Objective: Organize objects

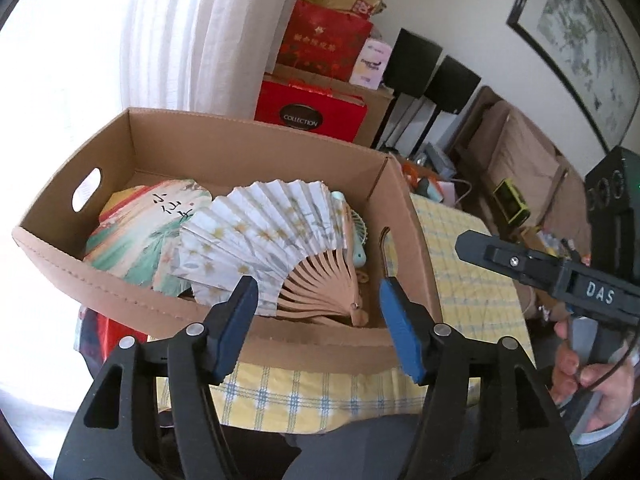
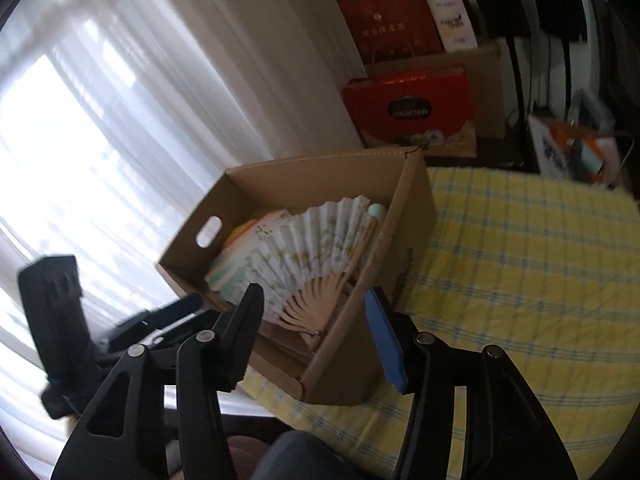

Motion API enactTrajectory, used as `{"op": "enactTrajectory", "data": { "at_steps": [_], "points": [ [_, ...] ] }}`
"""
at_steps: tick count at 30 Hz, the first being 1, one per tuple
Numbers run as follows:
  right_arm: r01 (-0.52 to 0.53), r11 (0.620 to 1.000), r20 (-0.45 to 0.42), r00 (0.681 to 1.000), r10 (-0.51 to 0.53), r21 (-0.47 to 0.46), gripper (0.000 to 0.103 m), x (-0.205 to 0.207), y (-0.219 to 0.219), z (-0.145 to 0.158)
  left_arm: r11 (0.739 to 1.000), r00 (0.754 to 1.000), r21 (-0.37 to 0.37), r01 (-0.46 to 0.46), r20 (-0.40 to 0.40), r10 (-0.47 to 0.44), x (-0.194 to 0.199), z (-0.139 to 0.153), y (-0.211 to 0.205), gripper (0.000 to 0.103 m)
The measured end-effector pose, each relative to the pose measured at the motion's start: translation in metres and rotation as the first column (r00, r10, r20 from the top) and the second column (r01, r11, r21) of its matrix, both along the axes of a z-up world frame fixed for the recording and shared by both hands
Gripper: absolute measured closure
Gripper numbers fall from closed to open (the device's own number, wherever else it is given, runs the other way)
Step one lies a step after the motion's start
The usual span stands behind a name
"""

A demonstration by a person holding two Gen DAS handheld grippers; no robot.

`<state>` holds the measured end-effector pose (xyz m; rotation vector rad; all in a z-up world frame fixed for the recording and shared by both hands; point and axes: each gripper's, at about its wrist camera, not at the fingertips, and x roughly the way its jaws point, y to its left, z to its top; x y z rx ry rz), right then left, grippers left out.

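An open cardboard box (image 1: 120, 288) stands on a yellow plaid tablecloth (image 1: 460, 272). In it lies a spread white paper folding fan (image 1: 272, 236) with wooden ribs. The fan rests over a round painted fan (image 1: 152, 220), with a small mint handheld fan (image 1: 356, 232) beside it. My left gripper (image 1: 318, 300) hovers open over the box's near wall, with nothing between its fingers. In the right wrist view my right gripper (image 2: 314, 304) is also open and empty above the box (image 2: 348, 360) and the folding fan (image 2: 304, 248). A hand (image 1: 580, 368) holds the right gripper's handle.
Red gift boxes (image 1: 316, 112) are stacked behind the cardboard box, next to a white curtain (image 1: 180, 40). Black speakers (image 1: 432, 72), a brown sofa (image 1: 520, 152) and a framed painting (image 1: 584, 48) stand at the right. The plaid tablecloth (image 2: 520, 280) stretches to the right of the box.
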<state>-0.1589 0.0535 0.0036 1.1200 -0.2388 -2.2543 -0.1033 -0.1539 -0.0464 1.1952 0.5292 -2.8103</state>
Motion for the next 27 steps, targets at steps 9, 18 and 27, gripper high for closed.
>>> {"op": "enactTrajectory", "data": {
  "at_steps": [9, 18, 27],
  "points": [
    [0.029, 0.996, -0.070, 0.997, -0.023, 0.082, 0.036, 0.021, 0.010, 0.006, 0.999, 1.000, -0.045, 0.017, 0.004, -0.017, 0.001, 0.006, 0.016, 0.038],
    [0.077, 0.989, -0.129, 0.990, -0.061, 0.124, 0.022, 0.048, 0.029, 0.014, 0.995, 0.999, -0.097, 0.031, -0.014, -0.032, 0.008, 0.017, 0.033, 0.016],
    [0.195, 0.963, -0.237, 0.960, -0.148, 0.188, 0.016, 0.076, 0.046, 0.023, 0.991, 0.999, -0.132, 0.024, -0.044, -0.030, 0.023, 0.022, 0.047, 0.002]
  ]
}}
